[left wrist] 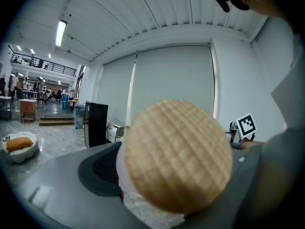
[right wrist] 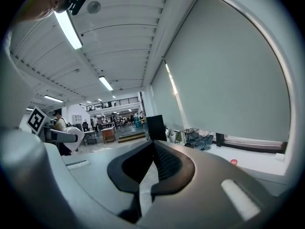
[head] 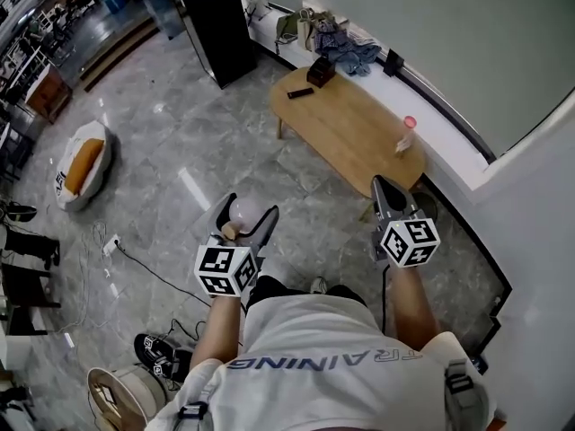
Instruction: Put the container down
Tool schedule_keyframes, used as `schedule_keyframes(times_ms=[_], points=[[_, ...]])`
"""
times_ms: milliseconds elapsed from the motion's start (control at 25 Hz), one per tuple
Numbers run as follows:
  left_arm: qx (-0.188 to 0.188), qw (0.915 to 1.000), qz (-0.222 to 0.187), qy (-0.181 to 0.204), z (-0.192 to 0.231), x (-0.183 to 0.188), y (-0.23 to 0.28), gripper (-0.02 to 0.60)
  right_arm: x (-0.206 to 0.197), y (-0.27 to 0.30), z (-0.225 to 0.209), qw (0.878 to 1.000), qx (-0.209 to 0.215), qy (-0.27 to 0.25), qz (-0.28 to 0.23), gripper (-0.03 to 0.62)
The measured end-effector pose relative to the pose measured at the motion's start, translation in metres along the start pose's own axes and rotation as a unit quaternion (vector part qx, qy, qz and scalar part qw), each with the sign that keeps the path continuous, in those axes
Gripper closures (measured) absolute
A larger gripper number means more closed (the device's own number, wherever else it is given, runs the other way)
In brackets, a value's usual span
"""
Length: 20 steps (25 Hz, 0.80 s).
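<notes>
A pale translucent container [head: 252,212], closed with a round cork-coloured lid [left wrist: 177,154], is gripped between the jaws of the left claw [head: 249,207]. It is held up in the air over the grey tiled floor [head: 180,142], well apart from the oval wooden table [head: 346,128], and is not yet set down. In the left gripper view the lid is turned straight at the camera and the gap between the two jaws is filled by the container, whose sides are pressed by the dark pads. The right claw [head: 383,187] is carried just short of the table's near end. In the right gripper view its jaws are seen brought together at the tips, with nothing caught between them. On the table, a small clear bottle with a pink cap [head: 406,136] is stood near the near end, by the wall-side edge. A black box [head: 321,72] and a flat black remote [head: 300,92] are placed at the far end. A round white cushion with an orange pad [head: 83,162] is seen on the floor, far off to the left.
</notes>
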<state>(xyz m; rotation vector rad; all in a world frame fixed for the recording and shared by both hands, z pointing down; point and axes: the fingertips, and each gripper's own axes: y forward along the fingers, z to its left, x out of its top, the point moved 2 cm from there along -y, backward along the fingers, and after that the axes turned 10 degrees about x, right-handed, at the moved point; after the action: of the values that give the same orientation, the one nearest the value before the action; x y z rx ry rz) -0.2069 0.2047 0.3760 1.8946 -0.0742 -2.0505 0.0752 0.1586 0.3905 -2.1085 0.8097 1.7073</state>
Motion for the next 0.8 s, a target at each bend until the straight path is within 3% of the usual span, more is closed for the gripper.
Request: schedule_keyframes(times_ms=[360,800], points=[[-0.048,0.9987,0.015,0.004,0.004,0.016,0.091,0.175,0.003,0.037,-0.048,0.999,-0.048,0.010,0.007,0.579],[-0.127,0.9916,0.024,0.006,0.052,0.063,0.230,0.175,0.037,0.140,-0.084,0.993,-0.117,0.005,0.010,0.578]])
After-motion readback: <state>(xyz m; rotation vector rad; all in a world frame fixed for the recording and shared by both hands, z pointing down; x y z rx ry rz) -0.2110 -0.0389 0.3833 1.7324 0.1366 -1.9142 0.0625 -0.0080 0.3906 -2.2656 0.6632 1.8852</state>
